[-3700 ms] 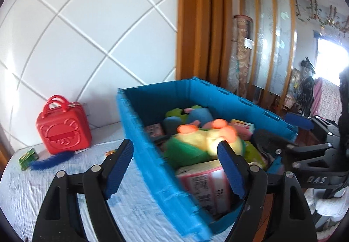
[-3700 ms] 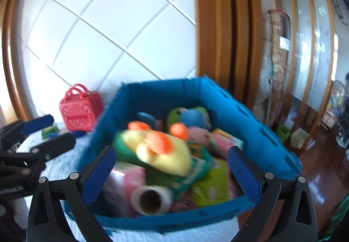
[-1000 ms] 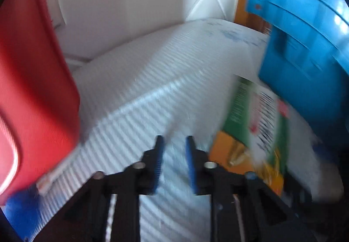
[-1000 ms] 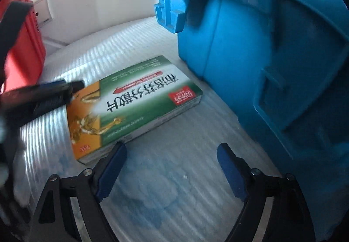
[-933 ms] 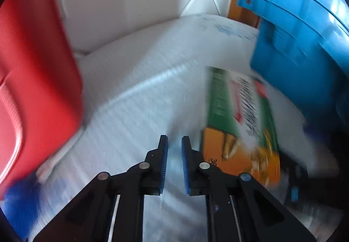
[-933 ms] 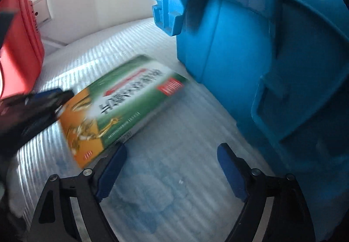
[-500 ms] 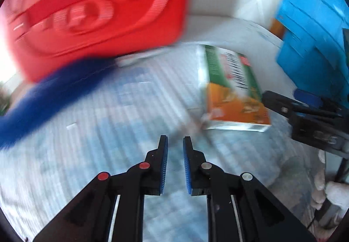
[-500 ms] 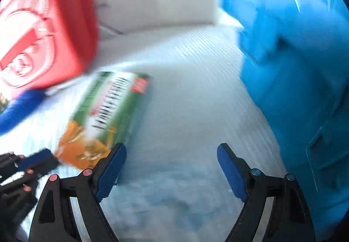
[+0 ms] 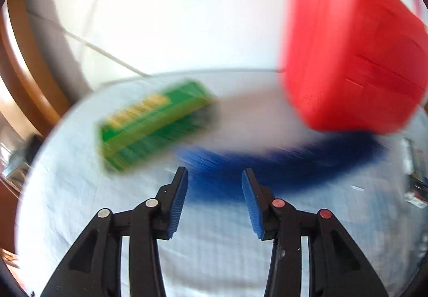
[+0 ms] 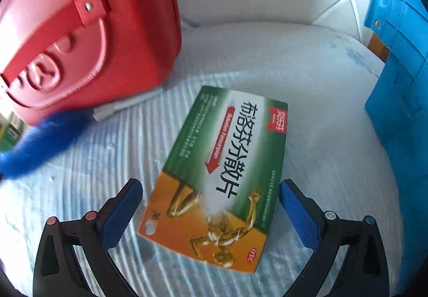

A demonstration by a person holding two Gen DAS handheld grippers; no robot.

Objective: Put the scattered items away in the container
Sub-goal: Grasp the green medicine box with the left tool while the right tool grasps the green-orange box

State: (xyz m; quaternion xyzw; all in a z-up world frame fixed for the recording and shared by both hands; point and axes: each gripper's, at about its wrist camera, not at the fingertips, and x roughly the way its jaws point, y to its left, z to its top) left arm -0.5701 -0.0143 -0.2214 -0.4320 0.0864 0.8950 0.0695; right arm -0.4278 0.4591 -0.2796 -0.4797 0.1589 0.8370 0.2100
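In the right wrist view a green and orange medicine box lies flat on the white cloth. My right gripper is open, with its near end between the jaws, not gripped. The blue crate stands at the right edge. In the left wrist view my left gripper is open and empty, its tips just short of a blue feather. A small green box lies blurred to the left, and a red case stands at the right.
The red case also fills the upper left of the right wrist view, with the blue feather below it. A white tiled wall runs behind the table. The table edge curves at the left, wooden trim beyond.
My left gripper has swung left past the red case and opened from shut. My right gripper has moved onto the medicine box, which now lies between its jaws.
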